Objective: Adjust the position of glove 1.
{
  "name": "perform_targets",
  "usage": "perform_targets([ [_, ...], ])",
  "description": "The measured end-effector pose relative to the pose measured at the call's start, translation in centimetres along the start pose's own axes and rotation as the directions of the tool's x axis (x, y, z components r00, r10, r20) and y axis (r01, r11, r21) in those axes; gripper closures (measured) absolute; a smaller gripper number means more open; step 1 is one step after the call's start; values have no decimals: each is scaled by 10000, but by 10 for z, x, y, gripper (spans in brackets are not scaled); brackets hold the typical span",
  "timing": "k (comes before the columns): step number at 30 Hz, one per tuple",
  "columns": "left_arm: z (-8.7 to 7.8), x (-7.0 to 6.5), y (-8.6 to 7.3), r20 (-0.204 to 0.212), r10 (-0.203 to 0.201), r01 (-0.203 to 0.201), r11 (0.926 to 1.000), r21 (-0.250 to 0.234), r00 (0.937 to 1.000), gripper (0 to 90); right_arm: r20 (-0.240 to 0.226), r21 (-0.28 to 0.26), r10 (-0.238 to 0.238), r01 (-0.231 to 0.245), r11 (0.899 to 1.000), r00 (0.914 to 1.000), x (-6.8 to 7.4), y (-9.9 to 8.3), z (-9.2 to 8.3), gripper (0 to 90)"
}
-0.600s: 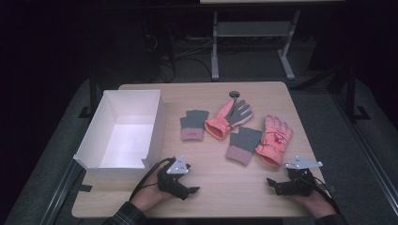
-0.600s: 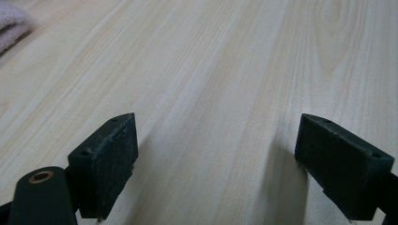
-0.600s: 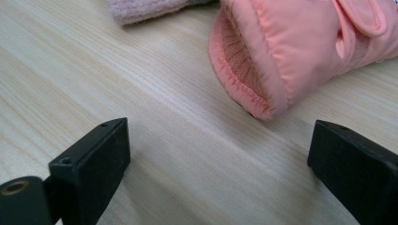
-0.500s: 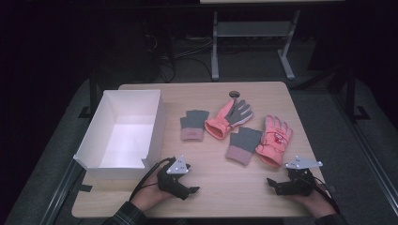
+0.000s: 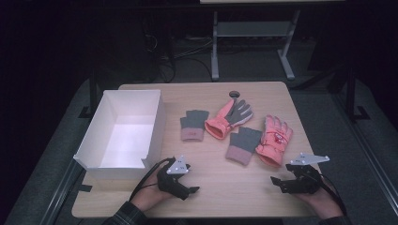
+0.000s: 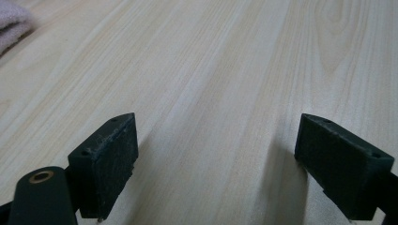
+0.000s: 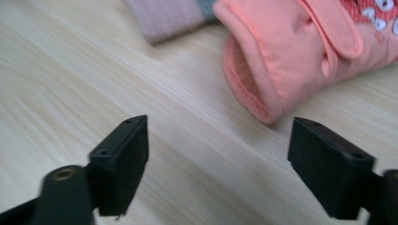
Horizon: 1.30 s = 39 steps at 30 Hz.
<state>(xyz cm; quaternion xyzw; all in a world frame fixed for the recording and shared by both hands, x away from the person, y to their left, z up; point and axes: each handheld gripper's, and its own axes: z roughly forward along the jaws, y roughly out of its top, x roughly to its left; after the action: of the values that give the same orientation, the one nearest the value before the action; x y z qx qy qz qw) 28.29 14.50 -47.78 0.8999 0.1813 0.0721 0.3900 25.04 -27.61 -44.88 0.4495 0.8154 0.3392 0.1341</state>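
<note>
Several gloves lie in the middle of the wooden table (image 5: 220, 93). A salmon-pink glove (image 5: 274, 139) rests palm down at the right, and its open cuff (image 7: 263, 61) lies just ahead of my right gripper (image 7: 216, 140). A second pink glove with a grey palm (image 5: 231, 117) lies behind it. Two short grey knit gloves with dusty-pink cuffs, one (image 5: 193, 125) at the left and one (image 5: 243, 145) nearer, lie beside them. My right gripper (image 5: 278, 184) rests open near the front right edge. My left gripper (image 5: 189, 190) rests open at the front left, with bare wood between its jaws (image 6: 218, 136).
A white open-topped box (image 5: 117, 136) stands on the table's left side, just behind my left hand. A small round dark hole (image 5: 234, 93) sits near the far edge. Beyond the table a metal stand (image 5: 251, 42) and cables lie on a dark floor.
</note>
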Motion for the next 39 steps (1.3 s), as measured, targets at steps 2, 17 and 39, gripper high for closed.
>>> perform_targets([
  [2, -1, 1, 0, -17, 85, -85, 9999, 74, 10000, 129, -238, -84, 52, -54, 9999, 9997, 1, 3, -3, 266],
  [17, -1, 0, -1, -89, 44, -44, 10000, 68, 10000, 129, -892, -1133, -554, 452, 9925, 9945, -1, 43, 0, 693],
  [39, -2, 0, 0, -84, 95, -94, 9999, 115, 9999, 129, -1234, -1292, -1233, 1073, 9858, 9847, 7, 77, 38, 900],
])
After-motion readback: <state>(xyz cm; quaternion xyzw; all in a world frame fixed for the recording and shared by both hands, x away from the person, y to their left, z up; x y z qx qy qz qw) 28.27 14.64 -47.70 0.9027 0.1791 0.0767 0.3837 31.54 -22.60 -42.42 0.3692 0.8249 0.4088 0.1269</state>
